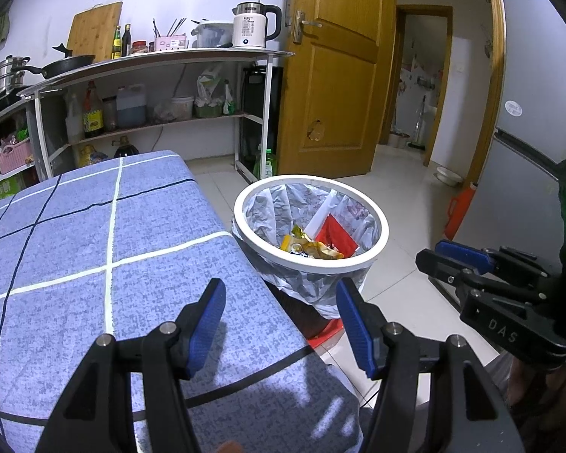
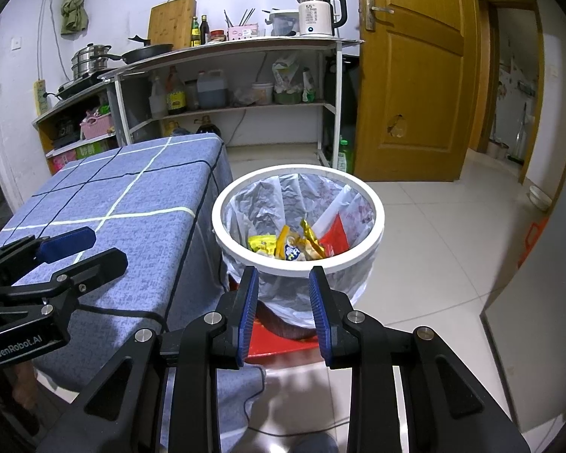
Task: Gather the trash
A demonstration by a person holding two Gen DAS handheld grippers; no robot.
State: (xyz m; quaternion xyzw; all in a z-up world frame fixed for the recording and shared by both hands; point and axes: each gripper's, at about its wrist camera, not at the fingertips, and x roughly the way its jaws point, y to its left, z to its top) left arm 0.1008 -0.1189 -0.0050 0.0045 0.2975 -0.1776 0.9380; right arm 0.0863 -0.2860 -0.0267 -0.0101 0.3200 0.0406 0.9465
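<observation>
A white-rimmed bin (image 1: 302,179) (image 2: 294,268) with a clear plastic liner stands on the floor beside the table. Inside lie yellow snack wrappers (image 1: 309,247) (image 2: 288,247) and a red packet (image 1: 336,232) (image 2: 334,239). My left gripper (image 1: 281,313) hovers over the table's near right corner, jaws wide open and empty. To the right of the table, just short of the bin's near rim, my right gripper (image 2: 283,302) (image 1: 434,253) has its jaws partly apart with nothing between the pads. The left gripper (image 2: 90,251) also shows at the left in the right wrist view.
The table wears a blue checked cloth (image 1: 94,245) (image 2: 132,196). Behind stands a shelf unit (image 1: 162,60) with a kettle (image 1: 251,24), pans and bottles. A wooden door (image 1: 339,75) is ajar. The bin rests on something red (image 2: 279,339). A grey cabinet (image 2: 539,321) is on the right.
</observation>
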